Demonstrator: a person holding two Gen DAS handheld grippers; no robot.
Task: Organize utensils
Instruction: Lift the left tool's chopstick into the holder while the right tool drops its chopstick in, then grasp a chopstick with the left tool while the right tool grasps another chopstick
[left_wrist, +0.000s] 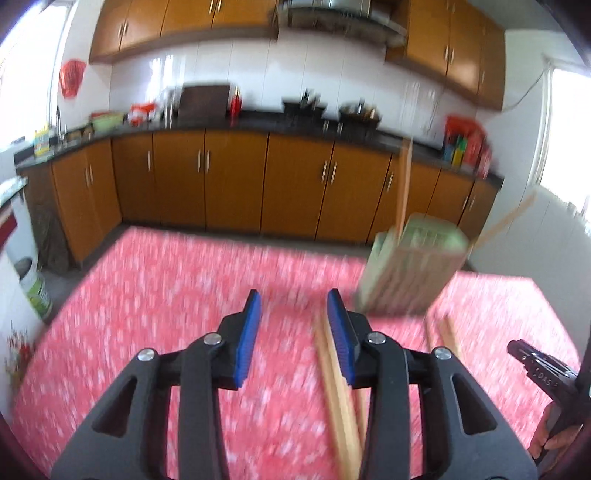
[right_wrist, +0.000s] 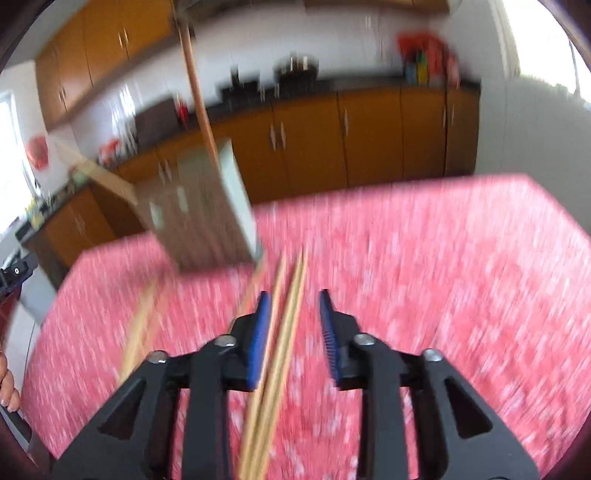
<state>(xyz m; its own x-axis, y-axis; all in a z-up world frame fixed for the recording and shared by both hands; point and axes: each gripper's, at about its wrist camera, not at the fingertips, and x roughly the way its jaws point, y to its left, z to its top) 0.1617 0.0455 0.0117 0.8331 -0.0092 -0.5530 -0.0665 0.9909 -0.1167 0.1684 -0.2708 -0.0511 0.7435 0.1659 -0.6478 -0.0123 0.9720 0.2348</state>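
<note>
A pale green utensil holder (left_wrist: 410, 269) stands on the red patterned tablecloth (left_wrist: 184, 280), with chopsticks (left_wrist: 403, 184) sticking up out of it. My left gripper (left_wrist: 293, 317) is open, left of the holder, above a pair of wooden chopsticks (left_wrist: 336, 398) lying on the cloth under its right finger. In the right wrist view the holder (right_wrist: 207, 218) is ahead to the left. My right gripper (right_wrist: 293, 314) is open above a pair of chopsticks (right_wrist: 280, 354) lying between its fingers. More chopsticks (right_wrist: 138, 328) lie to its left. Both views are blurred.
Orange kitchen cabinets (left_wrist: 236, 181) and a dark counter with pots and bottles line the far wall. The right gripper's tip (left_wrist: 535, 365) shows at the right edge of the left wrist view. A white bucket (left_wrist: 35, 288) stands on the floor at left.
</note>
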